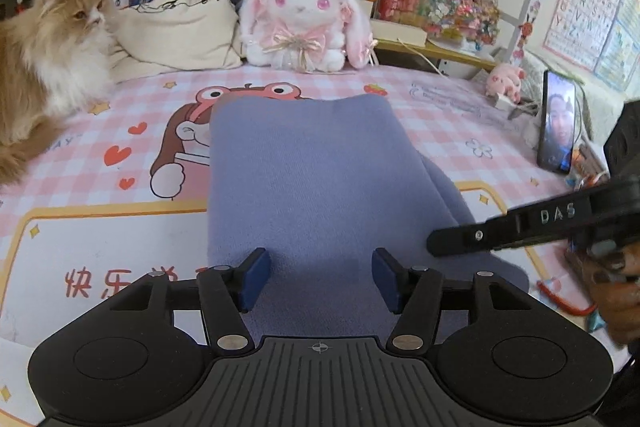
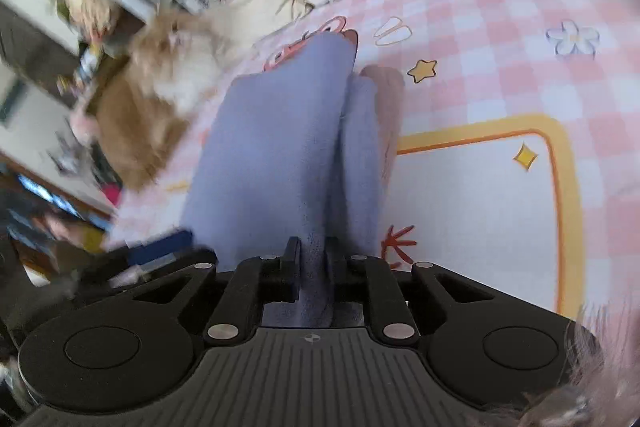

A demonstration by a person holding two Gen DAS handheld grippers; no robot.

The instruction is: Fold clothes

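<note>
Folded lavender garment lies mid-bed on the pink checked sheet. Right tool clenched on its near edge; left tool released above it. Cat sits nearby at left, plush rabbit beyond, phone at right.

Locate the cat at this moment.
In the left wrist view the cat sits at the far left on the pink checked sheet, beside the cream bag.
</note>
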